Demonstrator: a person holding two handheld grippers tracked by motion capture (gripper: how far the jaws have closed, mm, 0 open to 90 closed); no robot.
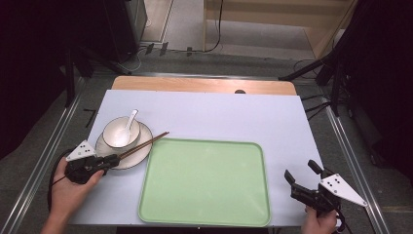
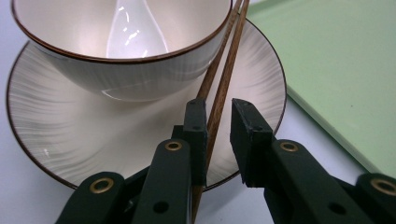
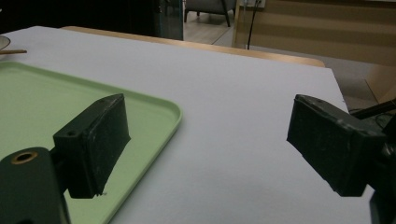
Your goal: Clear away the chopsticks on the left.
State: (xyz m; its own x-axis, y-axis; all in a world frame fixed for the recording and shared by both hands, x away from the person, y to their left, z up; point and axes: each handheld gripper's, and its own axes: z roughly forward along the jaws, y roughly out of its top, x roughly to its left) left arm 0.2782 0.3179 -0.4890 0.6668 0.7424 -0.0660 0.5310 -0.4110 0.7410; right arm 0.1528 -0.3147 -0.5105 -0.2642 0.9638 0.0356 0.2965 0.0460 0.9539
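1. White-covered desk (image 1: 204,114) carries a green tray (image 1: 204,183).
2. Chopsticks (image 2: 219,88) lie across the saucer (image 2: 56,135), between the left tongs (image 2: 217,121), whose pads stand narrowly apart, one touching.
3. Right tongs (image 3: 205,140) gape wide, empty.
4. Next, likely: squeeze, then lift.

No readable text, label, brand, number or sign is to be found in any view. The only markings seen are small black dots on the grey three-cornered plates (image 1: 81,150) of the grippers, and these spell nothing.
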